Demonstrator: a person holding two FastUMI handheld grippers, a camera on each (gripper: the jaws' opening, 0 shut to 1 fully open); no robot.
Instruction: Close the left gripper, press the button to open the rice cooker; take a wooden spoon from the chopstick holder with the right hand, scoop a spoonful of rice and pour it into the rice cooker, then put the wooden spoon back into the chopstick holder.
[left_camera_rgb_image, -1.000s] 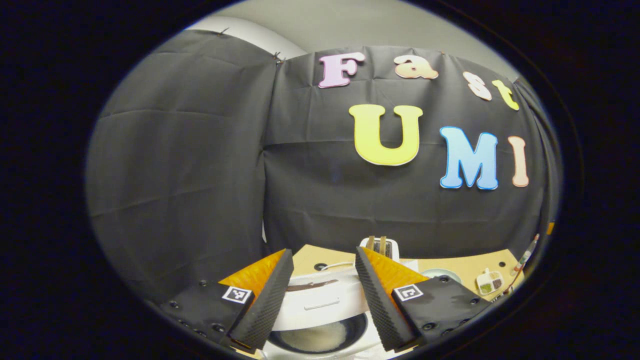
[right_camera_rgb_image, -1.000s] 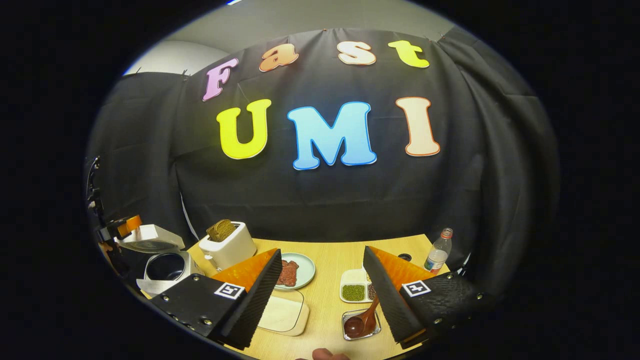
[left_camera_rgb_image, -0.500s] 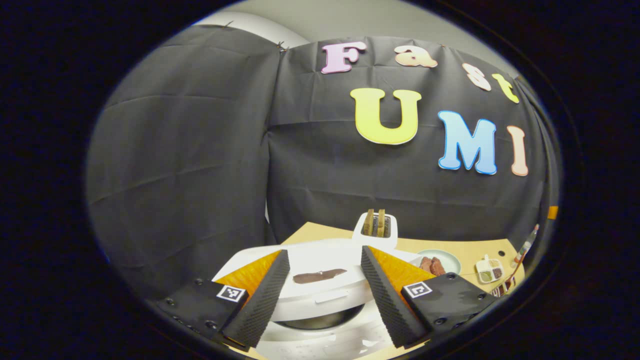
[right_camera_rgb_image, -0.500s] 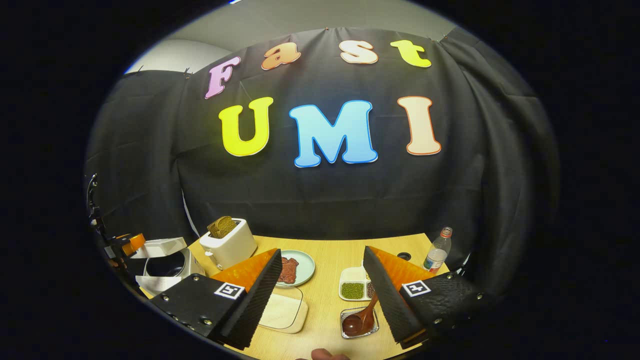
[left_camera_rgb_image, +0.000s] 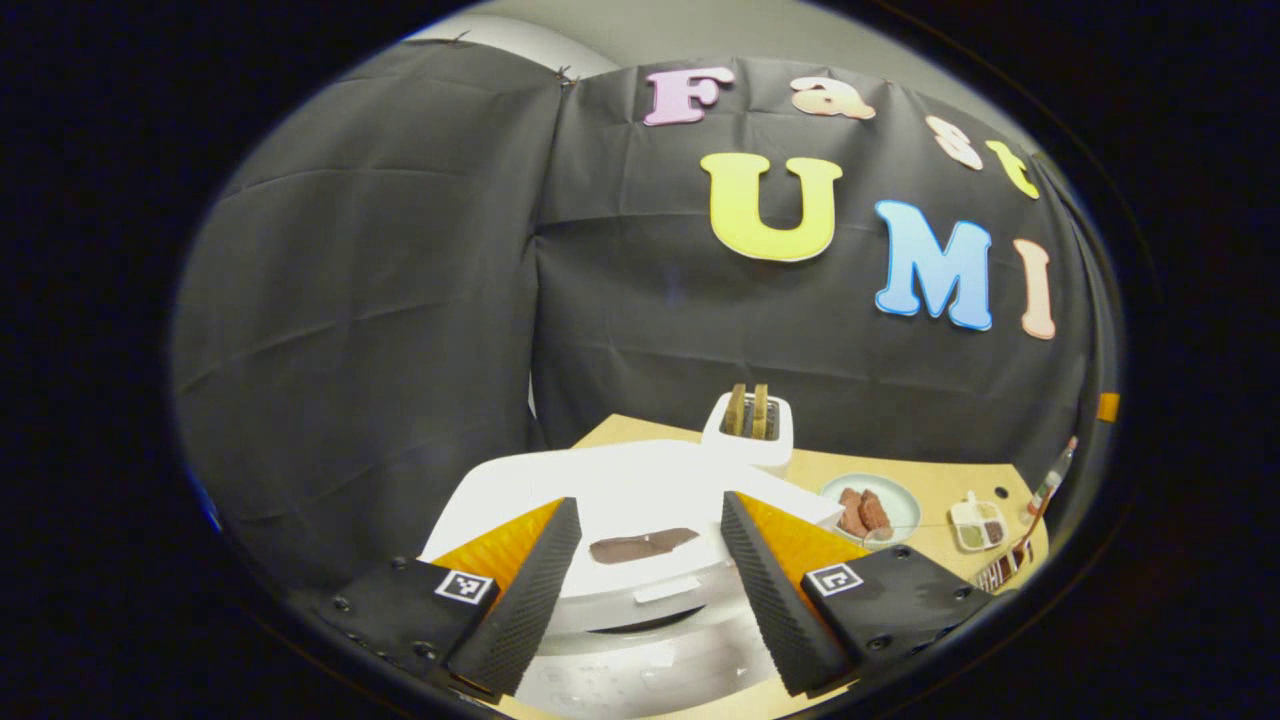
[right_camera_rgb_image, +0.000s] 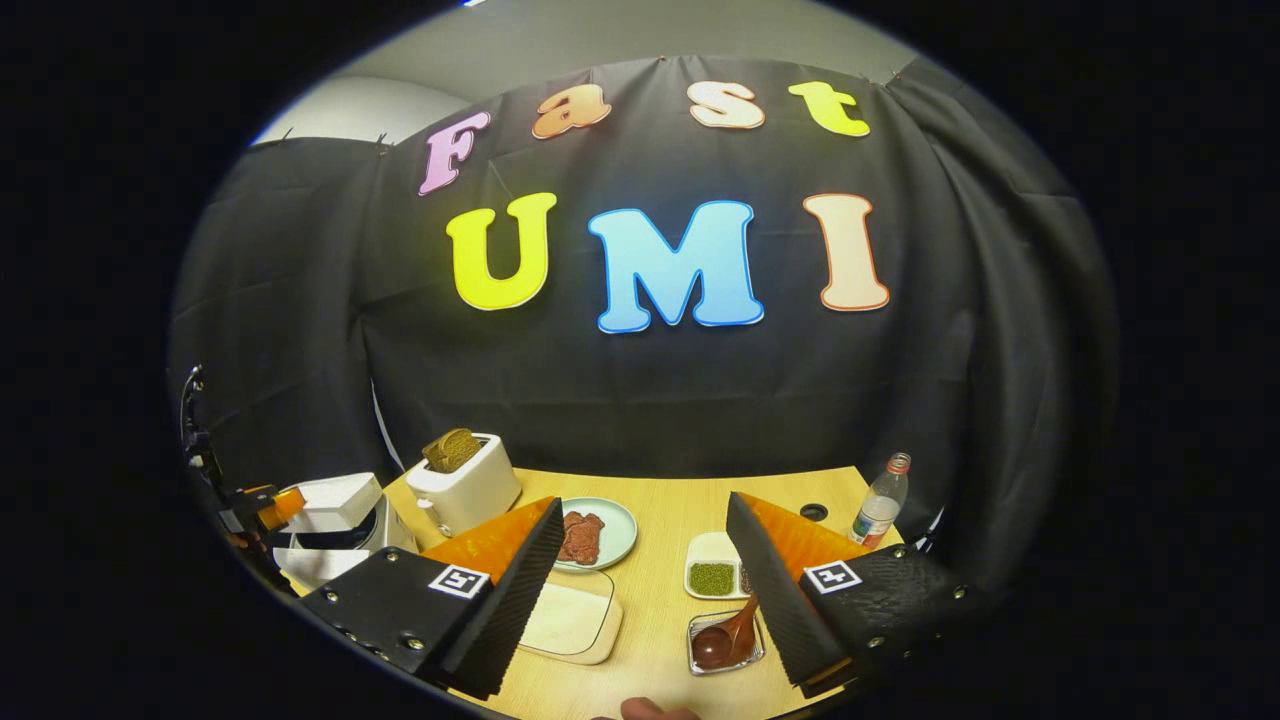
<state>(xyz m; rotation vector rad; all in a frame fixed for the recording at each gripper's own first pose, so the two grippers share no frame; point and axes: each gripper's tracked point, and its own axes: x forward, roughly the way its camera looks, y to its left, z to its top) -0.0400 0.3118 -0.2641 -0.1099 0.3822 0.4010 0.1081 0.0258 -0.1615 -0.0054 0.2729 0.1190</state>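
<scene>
The left gripper (left_camera_rgb_image: 650, 590) has its jaws spread wide, holding nothing. Between and just below them sits the white rice cooker (left_camera_rgb_image: 640, 600), its lid (left_camera_rgb_image: 630, 490) nearly down, with a narrow dark gap at the front. Behind it on the light wooden table (left_camera_rgb_image: 930, 480) stands a white toaster (left_camera_rgb_image: 750, 435) with two slices upright, then a plate of meat (left_camera_rgb_image: 870, 510) to the right.

The right gripper (right_camera_rgb_image: 645, 590) also has its jaws wide apart and empty. Just inside the right-hand jaw, a small metal tray (right_camera_rgb_image: 725, 640) lies on the table and holds the wooden spoon (right_camera_rgb_image: 725, 640), bowl down, handle leaning up behind the finger. Beyond it is a dish of green beans (right_camera_rgb_image: 712, 575); between the jaws lies a pale cutting board (right_camera_rgb_image: 570, 620). A water bottle (right_camera_rgb_image: 878, 500) stands at the far right. Far left, the left gripper is near the cooker lid. Black cloth walls the booth behind the table.
</scene>
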